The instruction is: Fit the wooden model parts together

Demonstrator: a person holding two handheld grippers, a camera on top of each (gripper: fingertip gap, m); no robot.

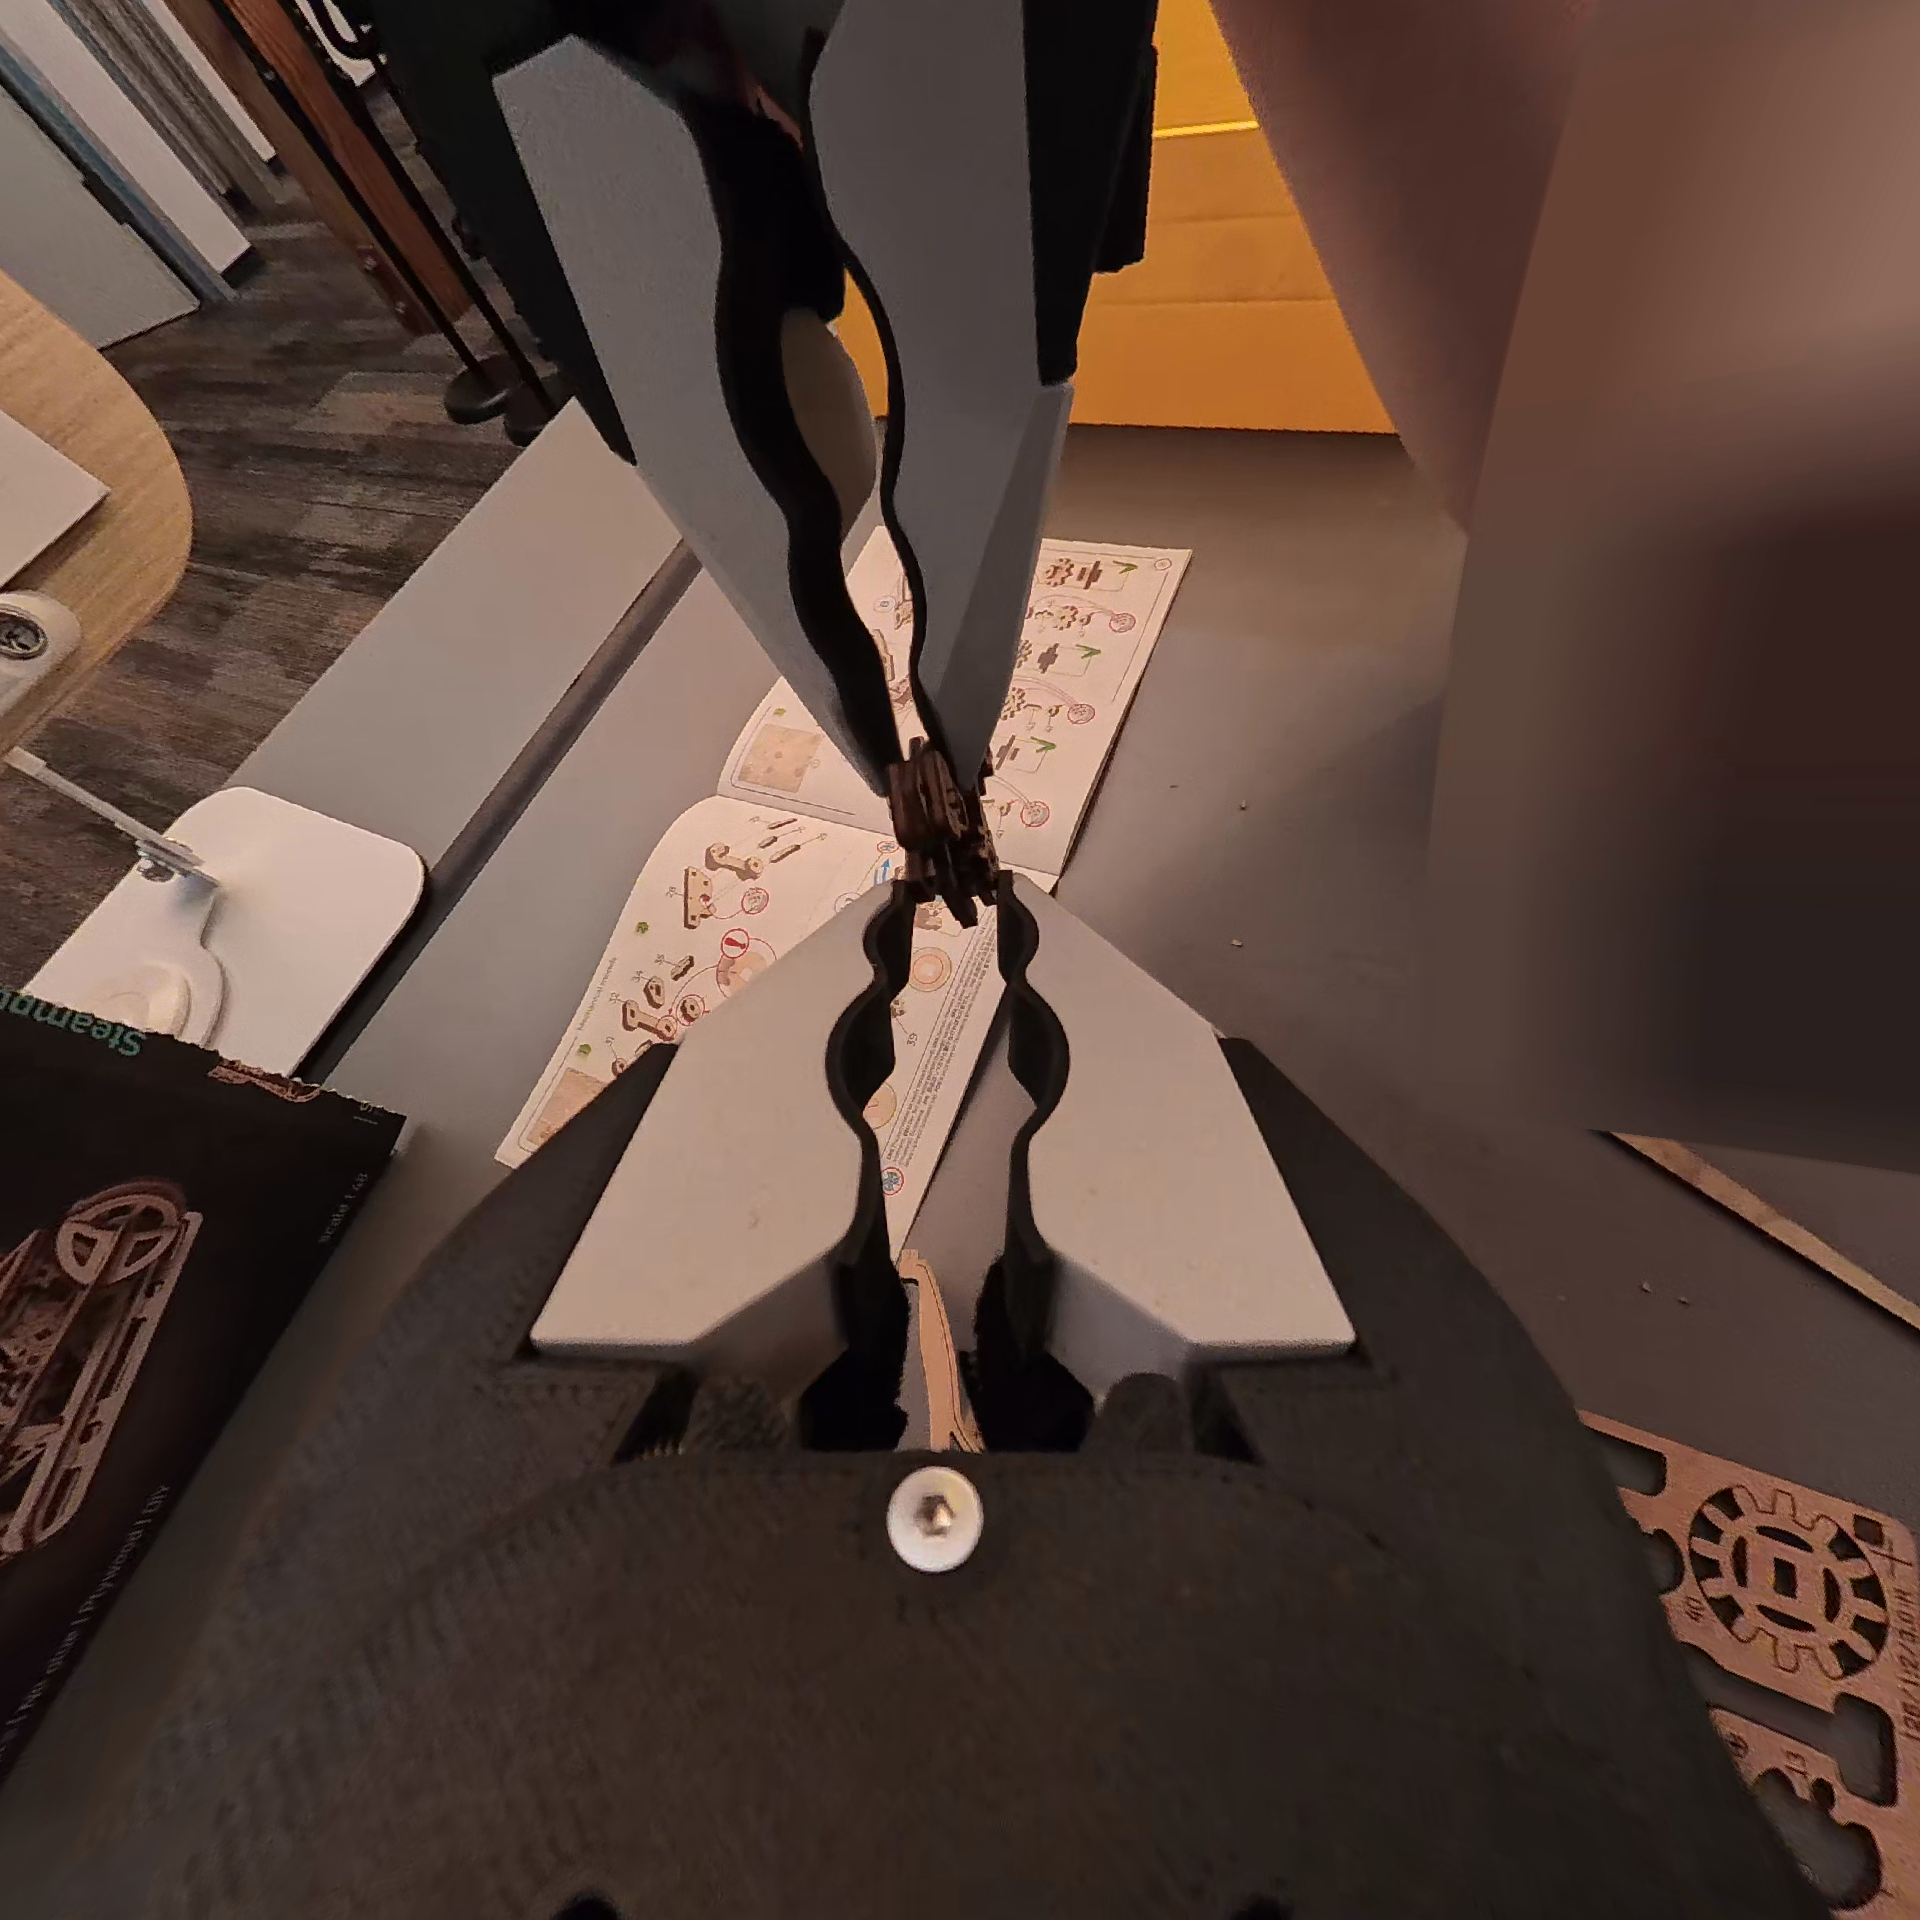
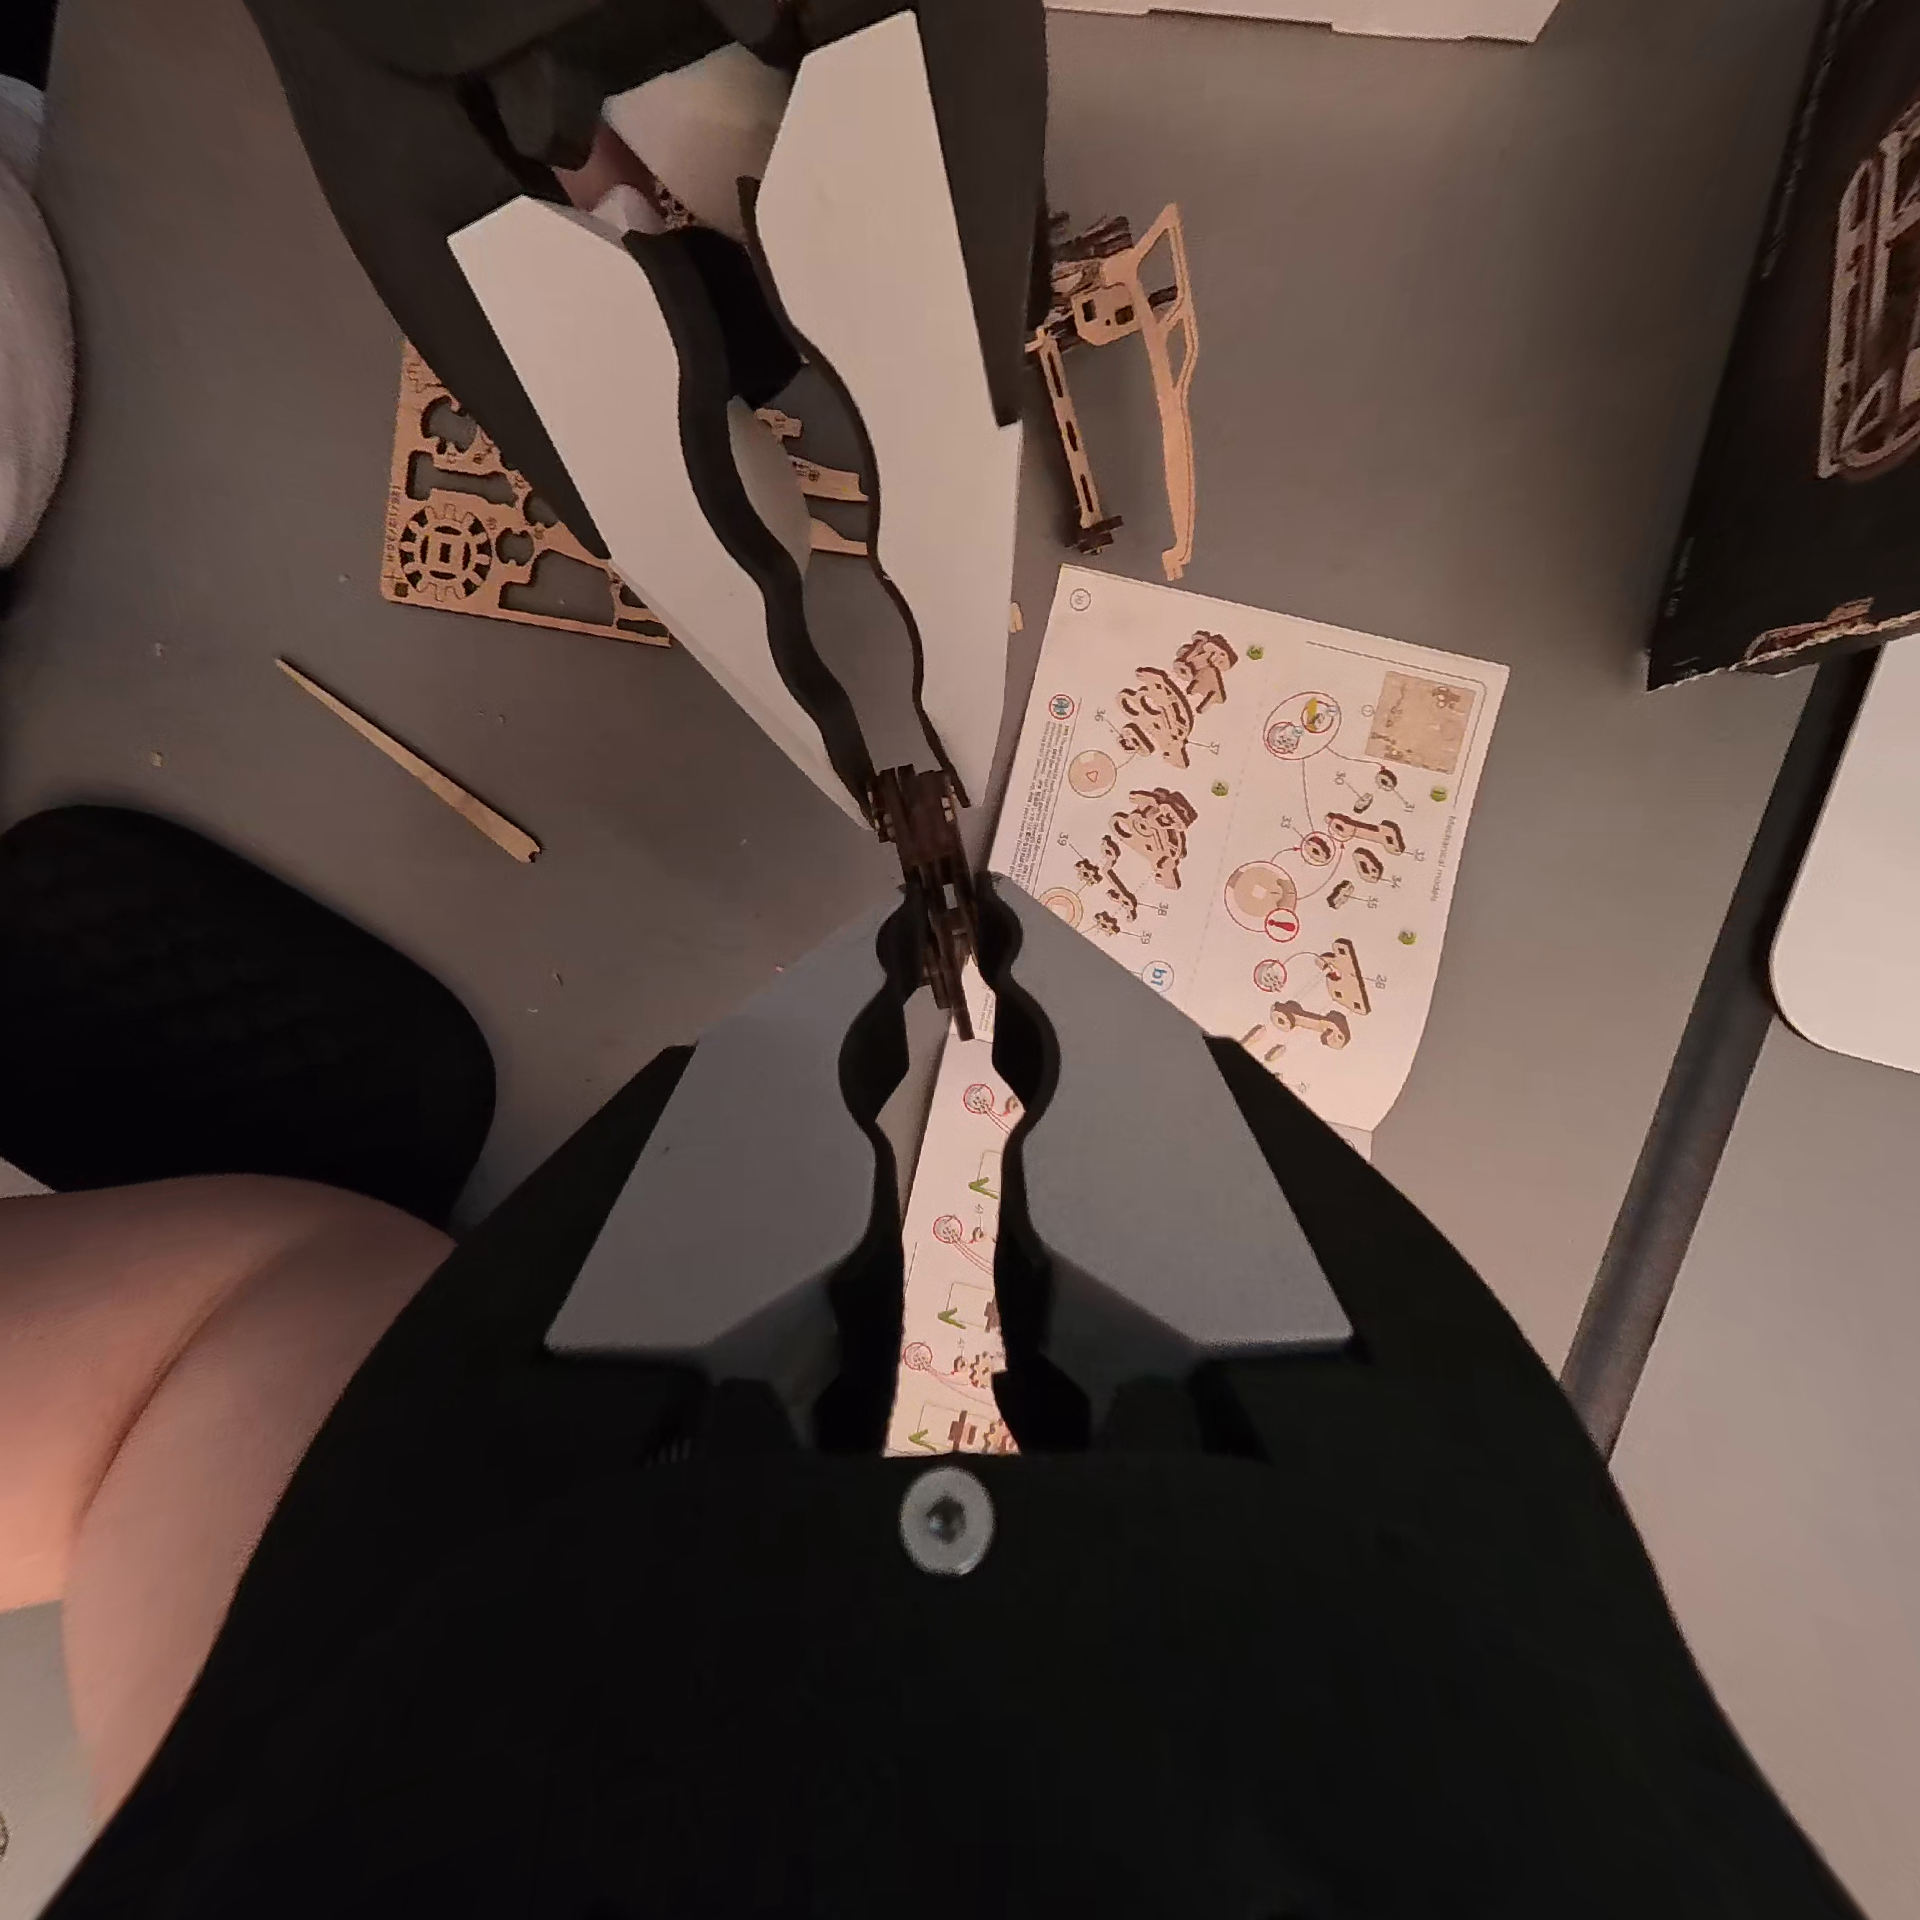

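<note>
Fingertips of the left gripper [image 1: 940,902] and right gripper [image 2: 940,925] are closed on opposite ends of one small wooden assembly [image 1: 940,831], apparently so its parts can be pressed together. It is held in the air above the instruction booklet [image 2: 1247,831], kept open beneath for reference; beyond the booklet lies a larger wooden frame [image 2: 1127,384].

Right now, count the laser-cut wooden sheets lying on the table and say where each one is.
1 for certain: the punched wooden sheet lies on the grey table, beyond the loose wooden stick, partly behind the left gripper. Others may be hidden.
</note>
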